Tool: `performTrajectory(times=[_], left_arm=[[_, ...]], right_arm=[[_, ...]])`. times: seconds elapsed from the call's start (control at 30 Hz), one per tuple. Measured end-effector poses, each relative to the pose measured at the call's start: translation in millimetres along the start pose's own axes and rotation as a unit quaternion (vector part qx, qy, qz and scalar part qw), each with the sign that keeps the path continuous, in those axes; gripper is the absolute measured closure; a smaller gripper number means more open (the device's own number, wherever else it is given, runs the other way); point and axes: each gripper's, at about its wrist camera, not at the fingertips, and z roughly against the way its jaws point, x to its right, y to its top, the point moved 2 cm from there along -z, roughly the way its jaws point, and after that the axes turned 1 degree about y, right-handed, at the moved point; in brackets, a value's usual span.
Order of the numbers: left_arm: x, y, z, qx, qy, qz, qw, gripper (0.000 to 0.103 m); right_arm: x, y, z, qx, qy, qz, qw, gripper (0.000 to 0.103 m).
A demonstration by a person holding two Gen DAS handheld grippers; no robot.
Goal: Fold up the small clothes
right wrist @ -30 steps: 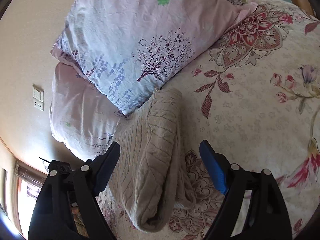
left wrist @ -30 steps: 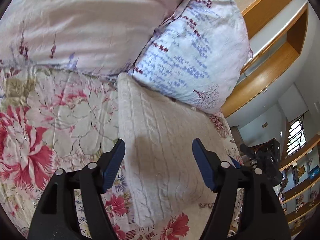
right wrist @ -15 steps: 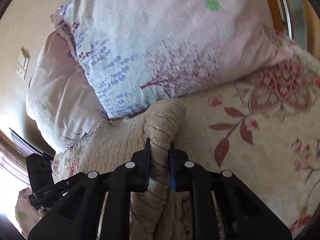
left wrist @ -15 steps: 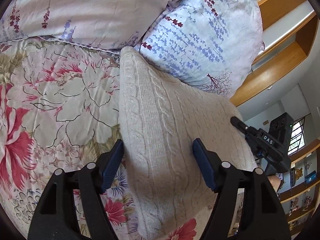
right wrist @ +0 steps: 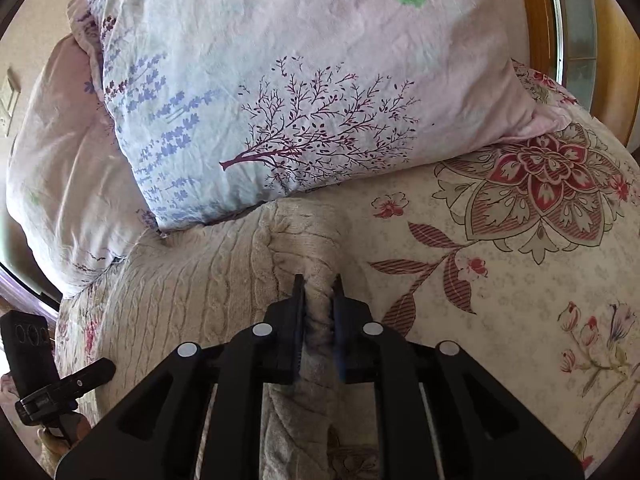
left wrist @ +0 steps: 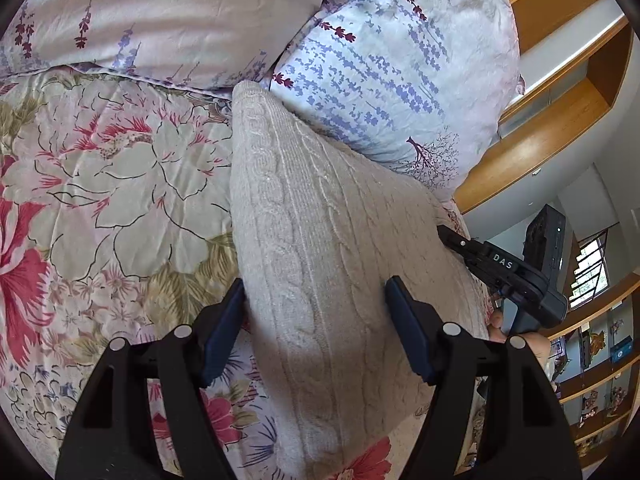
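I see the sweater (left wrist: 320,264) folded on the bedspread (left wrist: 120,184), top against the pillow (right wrist: 304,92). My left gripper (left wrist: 316,320) stands wide astride it. My right gripper (right wrist: 318,320) pinches its rolled edge; the lower end is cut off.

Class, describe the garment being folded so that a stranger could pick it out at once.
Start at the floral bedspread; below the two pillows lies the sweater. It alone is plain beige cable knit, with no print. The right claw pinches its rolled edge, while the left claw straddles it, open.
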Motion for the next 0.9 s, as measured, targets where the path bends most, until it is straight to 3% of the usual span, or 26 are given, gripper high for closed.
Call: performTrajectory(times=[0.07, 0.13, 0.33, 0.43, 0.63, 0.8, 0.9], left_arm=[[-3.6, -2.2, 7.1, 0.004, -0.004, 0.005, 1.0, 0.033], [-5.6, -5.1, 14.7, 0.007, -0.003, 0.005, 1.0, 0.033], [-4.6, -19.0, 24.7, 0.0, -0.002, -0.002, 1.0, 0.037], [-2.8, -27.2, 20.1, -0.012, 0.0, -0.002, 0.9999, 0.046], [1.2, -37.7, 13.6, -0.017, 0.005, -0.006, 0.9998, 0.053], [1.9, -37.4, 12.5, -0.014, 0.007, -0.009, 0.9998, 0.049], [-0.4, -32.5, 16.6, -0.005, 0.007, -0.003, 1.0, 0.033]], right_arm=[[0.0, -5.1, 21.6, 0.008, 0.017, -0.01, 1.0, 0.067], [3.6, -16.4, 42.6, 0.016, 0.038, -0.011, 0.999, 0.063], [11.1, -60.2, 72.5, -0.009, 0.086, -0.015, 0.996, 0.064], [0.3, -71.8, 68.6, -0.012, 0.051, 0.019, 0.998, 0.087], [9.6, -76.6, 50.5, -0.023, 0.009, 0.01, 1.0, 0.09], [15.2, -78.8, 45.6, -0.026, 0.017, -0.004, 1.0, 0.089], [17.1, -76.6, 49.4, -0.028, 0.022, -0.009, 0.999, 0.081]])
